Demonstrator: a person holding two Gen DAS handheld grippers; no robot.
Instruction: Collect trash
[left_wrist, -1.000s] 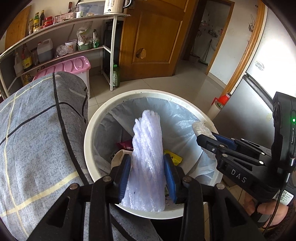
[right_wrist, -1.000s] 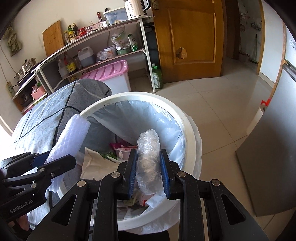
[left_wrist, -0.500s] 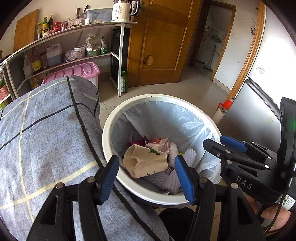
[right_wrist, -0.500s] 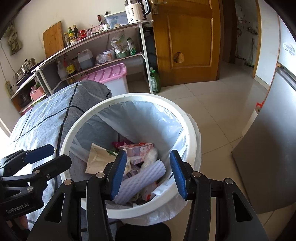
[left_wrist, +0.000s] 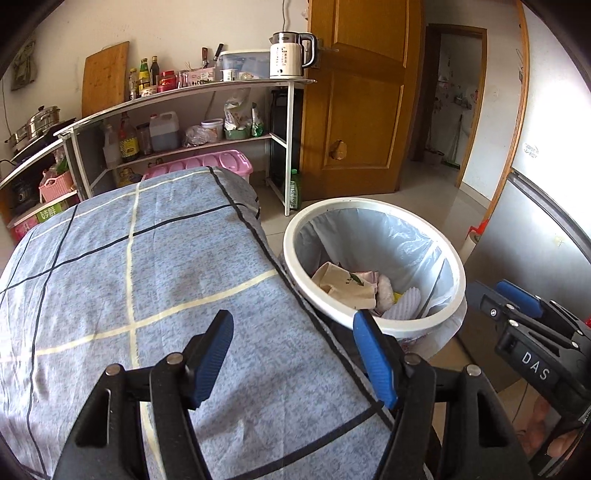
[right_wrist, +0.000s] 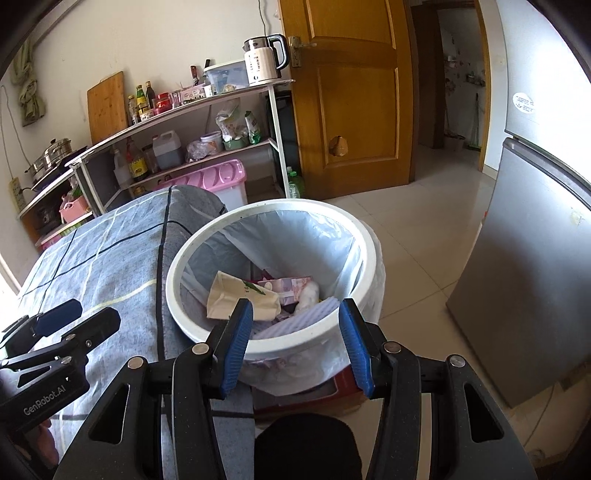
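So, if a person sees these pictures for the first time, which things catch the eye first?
The white trash bin with its pale liner, standing beside the blue checked cloth and holding a beige paper bag and foam wrap. Both the left gripper and right gripper are open and empty.

Tabletop (left_wrist: 147, 266) under blue checked cloth. Behind it, shelf rack (left_wrist: 207, 92): white kettle (left_wrist: 290, 55) on top at the right end, bottles (left_wrist: 146, 75) and cutting board (left_wrist: 105, 77) to its left. Lower shelf: jug (left_wrist: 164, 131), bags. Pink bin (left_wrist: 207, 164) below. Wooden door (left_wrist: 354, 96) right of rack; grey fridge (right_wrist: 535, 258) far right. Tiled floor (right_wrist: 424, 221).
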